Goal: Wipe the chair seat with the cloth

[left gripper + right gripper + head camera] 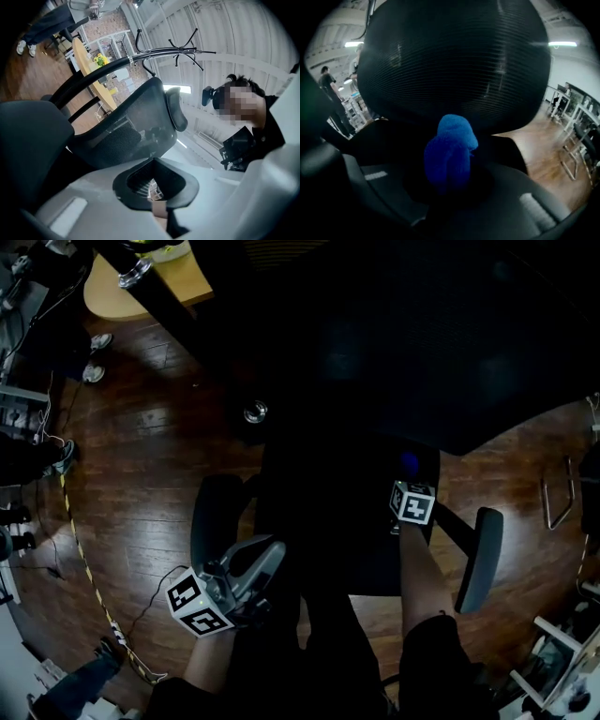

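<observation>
two grippers over the chair seat (328, 521). right gripper (406, 474) is clamped on the blue cloth (450, 150) at the seat's far right corner, by the backrest (454, 61); can't tell if the cloth touches the seat. cloth is bunched in a lump, long axis running out of the jaws toward the backrest. left gripper (267, 557) has jaws together with nothing in them, at the seat's near left edge beside the left armrest (214, 517).

The blue cloth (450, 152), bunched into a lump, sits over the black chair seat (337, 521), seemingly touching it.
</observation>
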### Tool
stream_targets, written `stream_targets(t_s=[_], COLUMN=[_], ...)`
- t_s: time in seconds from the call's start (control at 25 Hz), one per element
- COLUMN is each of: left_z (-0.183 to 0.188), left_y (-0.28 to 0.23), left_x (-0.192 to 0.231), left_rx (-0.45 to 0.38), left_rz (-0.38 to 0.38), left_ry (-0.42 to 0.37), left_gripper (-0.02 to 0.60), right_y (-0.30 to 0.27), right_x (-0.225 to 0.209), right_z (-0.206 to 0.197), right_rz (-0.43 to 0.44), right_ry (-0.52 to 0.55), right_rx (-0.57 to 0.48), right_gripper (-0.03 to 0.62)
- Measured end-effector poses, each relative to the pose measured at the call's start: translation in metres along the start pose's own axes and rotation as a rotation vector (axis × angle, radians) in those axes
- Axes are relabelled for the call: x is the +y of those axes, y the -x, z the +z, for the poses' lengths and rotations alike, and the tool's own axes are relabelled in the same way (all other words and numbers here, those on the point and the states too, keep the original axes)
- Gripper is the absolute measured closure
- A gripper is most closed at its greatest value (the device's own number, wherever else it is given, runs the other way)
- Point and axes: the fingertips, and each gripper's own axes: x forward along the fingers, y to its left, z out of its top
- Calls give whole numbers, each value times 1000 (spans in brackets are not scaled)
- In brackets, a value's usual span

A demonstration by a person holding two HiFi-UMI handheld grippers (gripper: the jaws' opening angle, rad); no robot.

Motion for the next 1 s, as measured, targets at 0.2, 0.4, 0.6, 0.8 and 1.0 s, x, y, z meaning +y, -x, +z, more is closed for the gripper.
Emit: stream_targets(t_s=[0.2,0.4,0.6,0.8,1.0], left_z=[-8,-10,2,18,31], left_y=[-12,-13,3,20,44], left_x=[0,-2,1,0,0], left_rx=[32,34,-5,-63,-116], left_rz=[-15,-15,1,31,82], left_ry=[-2,-3,-6,-16,-41], left_gripper=[592,592,592,592,592], right_y=[19,21,23,4,-1], right_x=[-50,-53,-42,79,250], right_z=[-10,-8,1,2,-2], right_rz=[-88,-102,-72,152,433], right_ry=[15,29,-6,16,8], right_rx=[-24,-16,1,-8,13], right_gripper=[560,560,560,560,560])
